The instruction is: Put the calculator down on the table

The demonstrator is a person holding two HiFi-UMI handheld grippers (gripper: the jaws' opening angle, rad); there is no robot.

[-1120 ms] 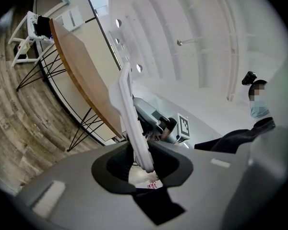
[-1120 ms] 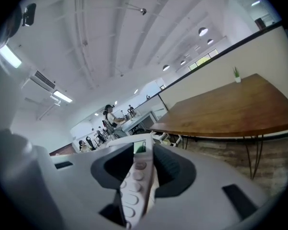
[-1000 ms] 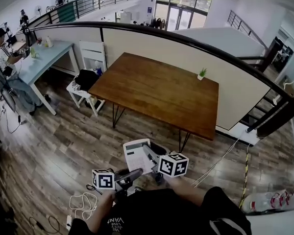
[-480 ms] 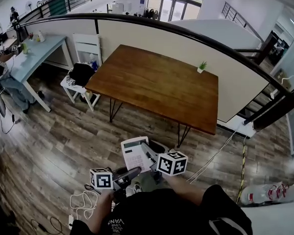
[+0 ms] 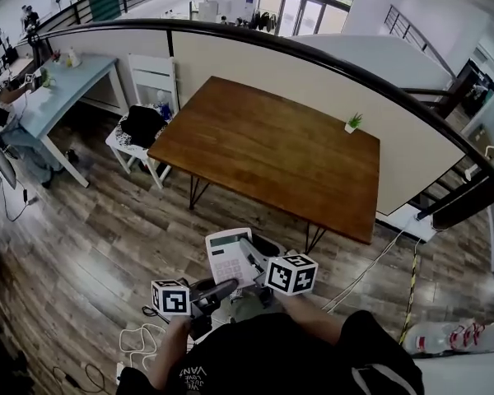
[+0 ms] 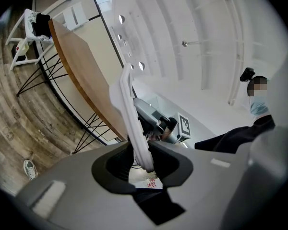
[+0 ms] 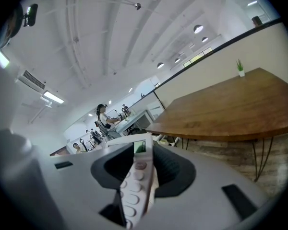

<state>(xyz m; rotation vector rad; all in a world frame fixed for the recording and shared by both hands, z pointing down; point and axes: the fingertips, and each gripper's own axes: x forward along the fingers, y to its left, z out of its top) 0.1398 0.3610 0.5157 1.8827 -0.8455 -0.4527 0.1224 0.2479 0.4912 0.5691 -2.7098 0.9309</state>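
Note:
A white calculator [image 5: 228, 257] hangs in the air above the wood floor, short of the brown wooden table [image 5: 263, 151]. My left gripper [image 5: 221, 289] is shut on its near edge; in the left gripper view the calculator [image 6: 128, 110] shows edge-on between the jaws of the left gripper [image 6: 143, 159]. My right gripper [image 5: 253, 263] is shut on its right side. In the right gripper view the keys and display of the calculator [image 7: 136, 183] run out between the jaws of the right gripper [image 7: 139, 169], and the table [image 7: 230, 109] lies ahead.
A small potted plant [image 5: 354, 123] stands at the table's far right edge, in front of a white partition with a black rail [image 5: 313, 64]. A white stool with a black bag [image 5: 140, 128] stands left of the table. Cables [image 5: 140, 340] lie on the floor near my feet.
The table and room have shifted a little in the head view as I moved. Both grippers keep the same hold on the calculator.

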